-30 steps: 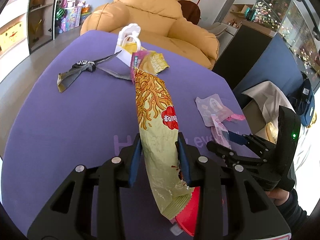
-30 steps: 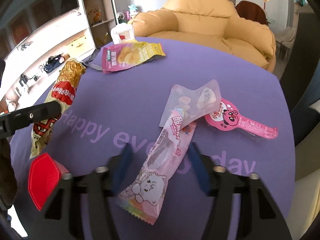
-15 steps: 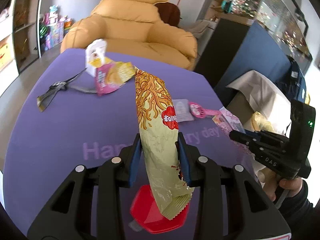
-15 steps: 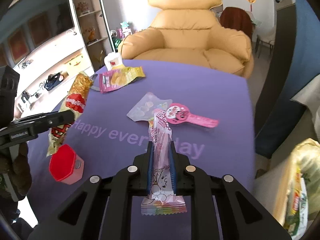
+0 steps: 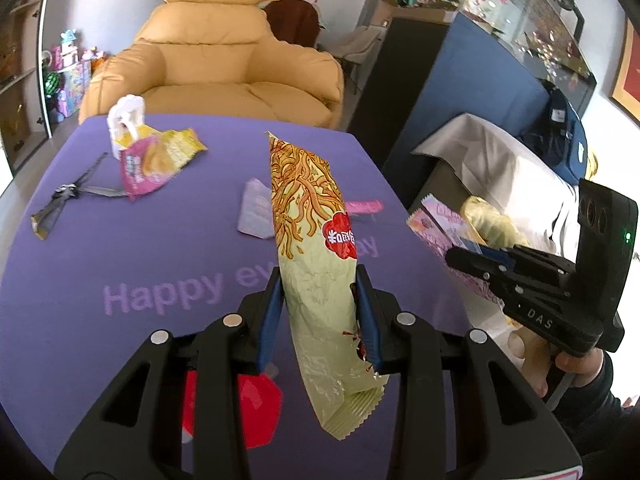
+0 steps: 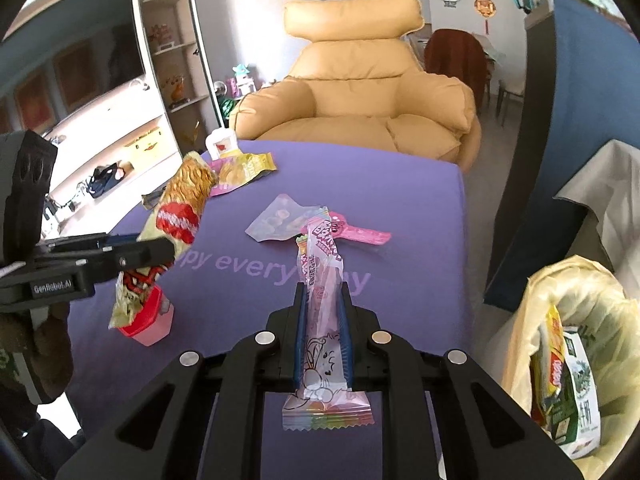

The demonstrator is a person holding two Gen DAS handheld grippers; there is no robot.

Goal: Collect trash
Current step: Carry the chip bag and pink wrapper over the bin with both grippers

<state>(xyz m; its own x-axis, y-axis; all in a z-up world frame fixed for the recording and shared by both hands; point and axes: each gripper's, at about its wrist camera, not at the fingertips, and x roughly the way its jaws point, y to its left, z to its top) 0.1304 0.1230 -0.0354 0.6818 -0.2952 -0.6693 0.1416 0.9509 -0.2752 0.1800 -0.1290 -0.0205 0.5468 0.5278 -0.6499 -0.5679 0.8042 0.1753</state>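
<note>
Your bin (image 6: 576,344), lined with a yellowish bag, sits off the table (image 6: 400,200) at four o'clock in the right wrist view; steer both loads there. The noodle bag (image 5: 316,248) is light, crinkly and floppy; your left gripper (image 5: 318,312) pinches its lower part, so the long top may sway. The pink candy wrapper (image 6: 322,320), thin and slick, probably empty, is nipped at its lower half by your right gripper (image 6: 322,332), fingers nearly together; squeeze gently, since film slides.
</note>
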